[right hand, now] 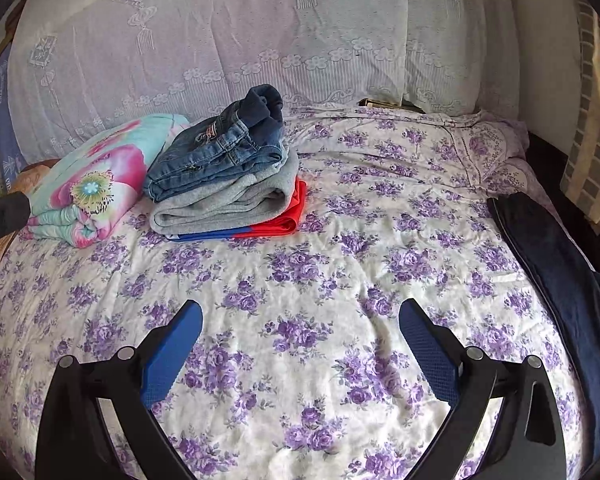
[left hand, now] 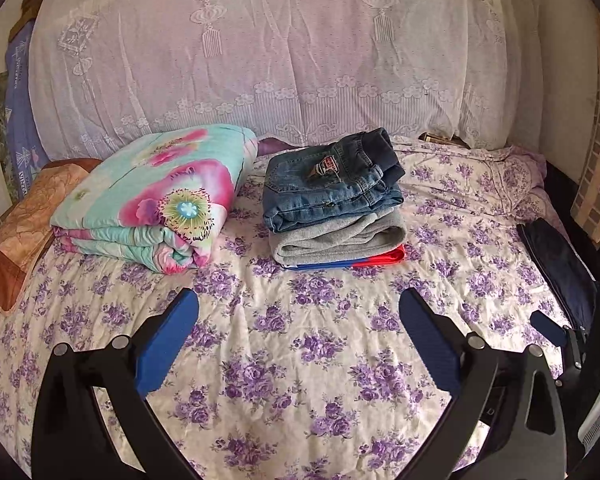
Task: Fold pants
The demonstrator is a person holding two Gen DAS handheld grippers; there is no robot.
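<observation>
Jaws on both tools stand wide apart and hold nothing. The left gripper (left hand: pixel 298 308) hovers over bare floral sheet, its blue pads (left hand: pixel 168 340) splayed toward the stack ahead, and the right gripper (right hand: pixel 300 316) hangs the same way just beside it, so each is free to take a corner of cloth.

Between the open fingers and the clothing lies a broad bare stretch of the bed (right hand: pixel 340 280), which looks kept free as the folding area.

Further out, near the middle of the bed, folded jeans (left hand: pixel 332 184) sit on top of a grey sweat garment (left hand: pixel 340 240), which rests in turn on a red and blue garment (left hand: pixel 352 262). The neat stacking suggests these pieces are already done and set aside.

Touching that pile on its left is a folded floral quilt (left hand: pixel 156 196), with an orange-brown pillow (left hand: pixel 20 232) beyond it at the bed's edge, both pushed back out of the working space.

Along the right edge of the bed, well apart from the stack, dark navy pants (right hand: pixel 560 280) lie stretched out lengthwise and unfolded. They are likely the next piece to handle, and the right tool is the nearer one. A lace cover (left hand: pixel 280 52) drapes whatever stands behind the bed.
</observation>
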